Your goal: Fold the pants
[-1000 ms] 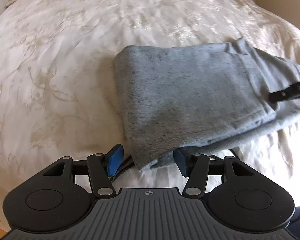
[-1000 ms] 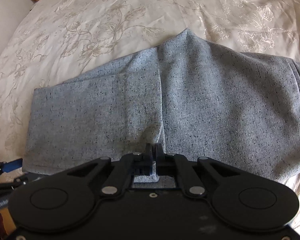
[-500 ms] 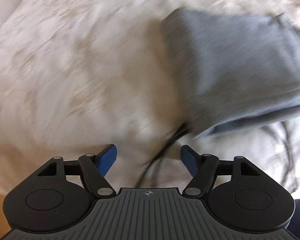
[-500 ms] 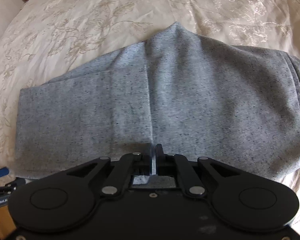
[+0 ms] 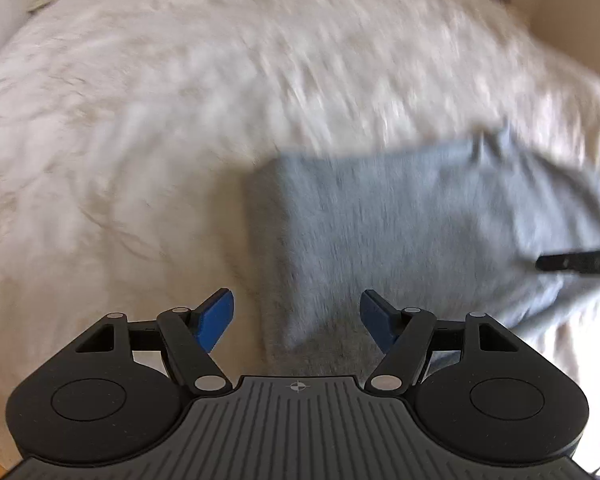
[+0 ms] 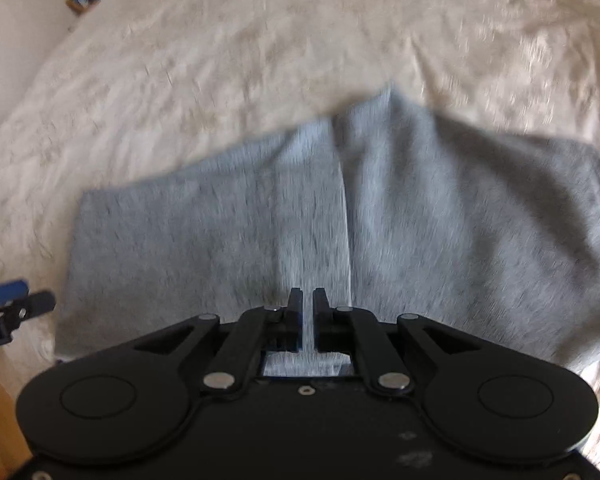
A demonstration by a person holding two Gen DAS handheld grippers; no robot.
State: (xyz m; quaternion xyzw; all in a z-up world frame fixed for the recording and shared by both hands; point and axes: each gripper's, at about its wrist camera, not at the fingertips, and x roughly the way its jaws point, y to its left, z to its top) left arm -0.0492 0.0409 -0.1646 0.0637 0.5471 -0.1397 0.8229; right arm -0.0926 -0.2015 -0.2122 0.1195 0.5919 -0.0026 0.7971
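On the bed (image 6: 220, 60), the grey pants (image 6: 440, 220) lie flat, already folded over once. My left tool (image 5: 296, 316) hovers with fingers spread wide over the near corner, gripping nothing. My right tool (image 6: 308, 300) has its fingers nearly together, a narrow gap showing cloth; whether it pinches that edge I cannot tell. The fabric looks soft, light and limp, so I judge it best taken at corners or folded edges.
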